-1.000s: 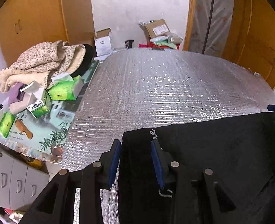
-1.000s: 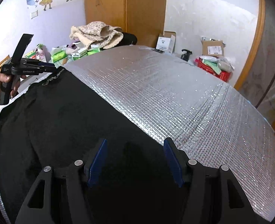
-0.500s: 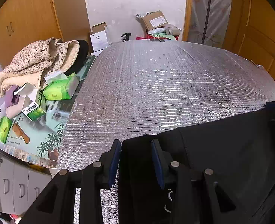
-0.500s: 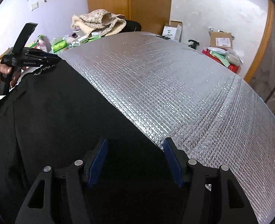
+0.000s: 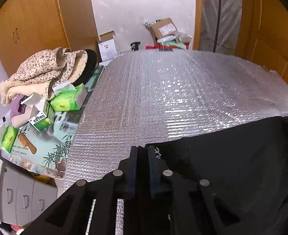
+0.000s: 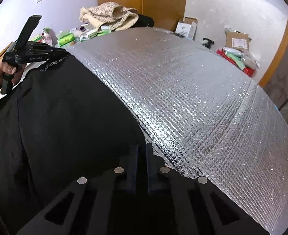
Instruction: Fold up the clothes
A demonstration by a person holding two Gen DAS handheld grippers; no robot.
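both claws, left claw [image 5: 143,152] and right claw [image 6: 142,149], are closing on the garment's [image 6: 69,117] far edge, its long axis running between them.

Counts on and around the foil-covered table

One black garment [image 6: 69,117] spreads across the table [image 5: 163,98] from 6 to 9 o'clock, and two tools are closing on its edge with cloth between the pads: the left tool [image 5: 143,152] and the right tool [image 6: 142,148]. One speckled fleece heap [image 5: 46,72] sits at 10 o'clock. About four green boxes or packets [image 5: 67,99] lie below the heap. Two cardboard boxes [image 5: 163,28] stand by the far wall at 12 o'clock.
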